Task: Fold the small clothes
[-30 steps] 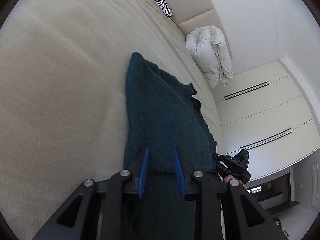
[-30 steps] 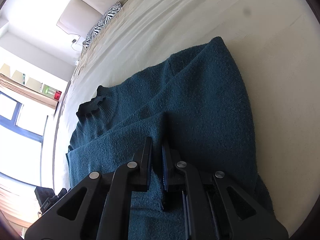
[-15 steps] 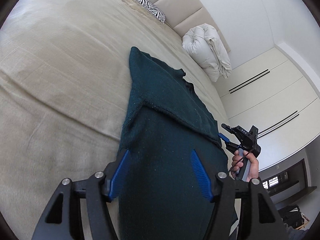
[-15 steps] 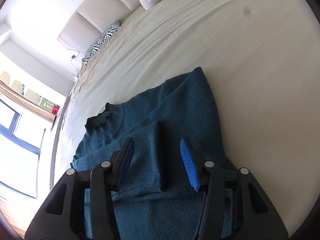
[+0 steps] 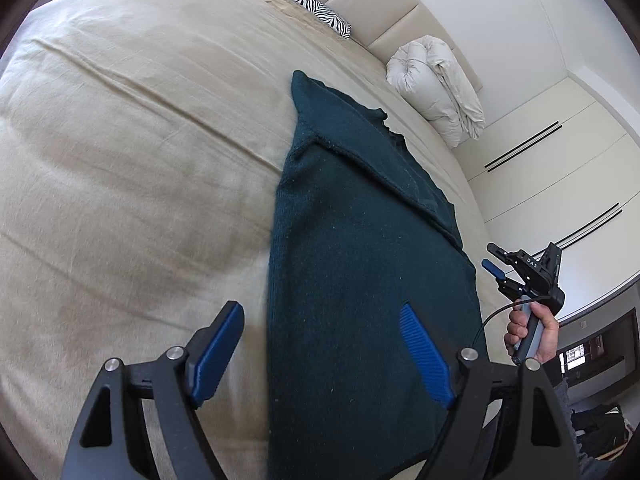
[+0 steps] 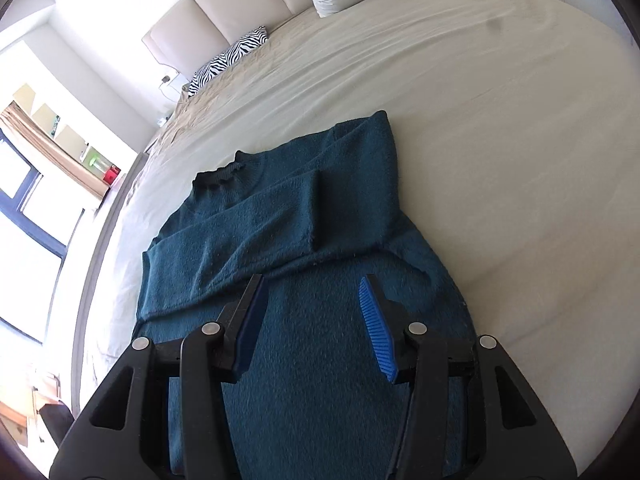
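A dark teal knit sweater [image 5: 360,248] lies flat on the beige bed [image 5: 132,152], both sleeves folded across its chest; it also shows in the right wrist view [image 6: 280,240], collar toward the headboard. My left gripper [image 5: 320,344] is open and empty, raised above the sweater's lower part near its left edge. My right gripper [image 6: 312,316] is open and empty above the sweater's lower body. The right gripper also shows in the left wrist view [image 5: 496,266], held in a hand beside the sweater's right edge.
A zebra-print pillow [image 5: 316,12] and a rolled white duvet [image 5: 436,80] lie by the padded headboard [image 6: 224,16]. White wardrobe doors [image 5: 560,184] stand beyond the bed. A window [image 6: 24,200] is to the left in the right wrist view.
Both grippers opened and let go of the sweater sleeves, then drew back and up from the sweater. The sleeves now lie folded on the chest.
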`<action>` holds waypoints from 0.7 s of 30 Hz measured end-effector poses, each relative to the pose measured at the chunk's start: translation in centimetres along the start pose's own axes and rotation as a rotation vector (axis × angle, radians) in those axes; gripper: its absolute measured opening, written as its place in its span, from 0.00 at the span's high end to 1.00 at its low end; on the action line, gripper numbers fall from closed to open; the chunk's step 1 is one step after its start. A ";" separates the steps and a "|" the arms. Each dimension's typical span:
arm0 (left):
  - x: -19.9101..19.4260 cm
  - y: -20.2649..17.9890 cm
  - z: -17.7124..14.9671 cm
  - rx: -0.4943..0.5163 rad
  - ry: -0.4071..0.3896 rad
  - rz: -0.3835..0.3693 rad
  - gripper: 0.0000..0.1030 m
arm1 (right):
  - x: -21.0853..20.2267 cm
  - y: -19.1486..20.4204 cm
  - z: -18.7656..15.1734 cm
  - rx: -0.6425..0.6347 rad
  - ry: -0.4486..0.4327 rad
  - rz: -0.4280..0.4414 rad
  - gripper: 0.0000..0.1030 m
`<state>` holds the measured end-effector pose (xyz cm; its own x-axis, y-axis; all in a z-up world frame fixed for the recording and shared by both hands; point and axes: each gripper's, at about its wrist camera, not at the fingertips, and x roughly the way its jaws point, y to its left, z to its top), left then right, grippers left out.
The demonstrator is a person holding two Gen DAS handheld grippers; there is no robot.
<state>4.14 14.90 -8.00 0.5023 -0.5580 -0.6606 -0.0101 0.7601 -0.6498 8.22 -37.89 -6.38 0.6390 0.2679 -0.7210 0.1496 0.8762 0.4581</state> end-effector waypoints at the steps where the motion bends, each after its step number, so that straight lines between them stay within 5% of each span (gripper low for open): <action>1: -0.1 0.1 -0.7 -0.004 0.022 0.001 0.20 | -1.3 -0.3 -1.2 -0.007 0.006 0.010 0.55; 12: -2.5 -0.3 -7.0 0.035 0.135 0.049 0.24 | -11.1 -6.9 -13.2 0.027 0.088 -0.050 0.55; 21: -2.9 -0.4 -9.0 0.026 0.192 0.030 0.27 | -14.1 -9.6 -17.5 0.055 0.129 -0.085 0.55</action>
<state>-5.04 13.22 -9.22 0.3280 -0.5860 -0.7410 0.0005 0.7845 -0.6201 -15.41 -43.10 -9.75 0.5209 0.2462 -0.8173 0.2422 0.8756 0.4180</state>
